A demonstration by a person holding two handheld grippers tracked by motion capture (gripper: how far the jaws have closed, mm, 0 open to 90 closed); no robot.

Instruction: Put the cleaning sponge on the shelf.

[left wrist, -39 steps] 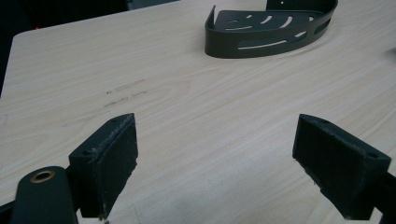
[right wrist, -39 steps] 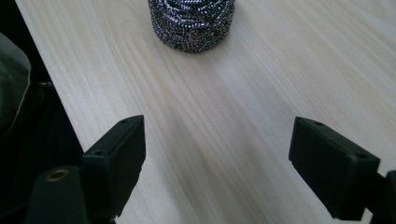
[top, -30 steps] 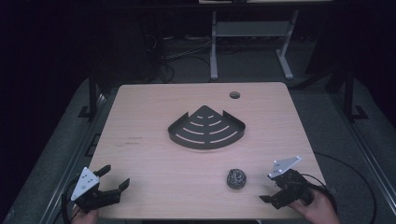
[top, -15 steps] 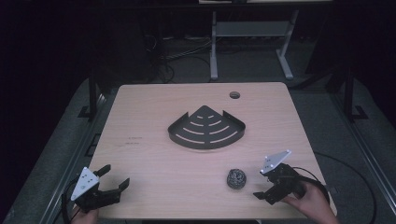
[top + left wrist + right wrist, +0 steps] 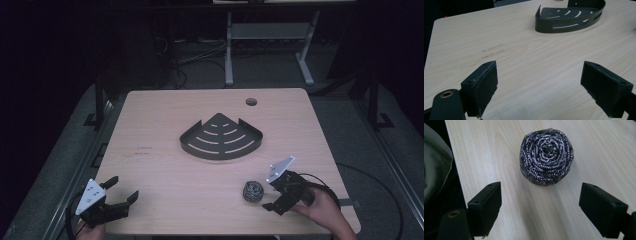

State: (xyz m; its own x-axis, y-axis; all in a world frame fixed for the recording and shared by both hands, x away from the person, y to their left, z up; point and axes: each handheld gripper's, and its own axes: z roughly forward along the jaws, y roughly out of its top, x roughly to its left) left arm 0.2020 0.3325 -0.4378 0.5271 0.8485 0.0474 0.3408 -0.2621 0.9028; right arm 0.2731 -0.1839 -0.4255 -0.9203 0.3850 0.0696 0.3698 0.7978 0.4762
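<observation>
The round, coiled steel-wire scouring ball point(image 5: 546, 157) lies on the pale wooden table point(image 5: 165, 150), near the front edge and well short of the dark metal quarter-round corner caddy point(image 5: 221, 138) at the table's middle. Just beside the ball, on the side away from the caddy, the right gripper point(image 5: 272, 192) hovers with jaws spread wide, the ball ahead of the gap and untouched. This looks like the approach to a grasp: the next move calls for advancing until both jaws flank the ball, then closing. Far across the front edge from the ball, the left gripper point(image 5: 122, 189) rests wide apart, empty.
</observation>
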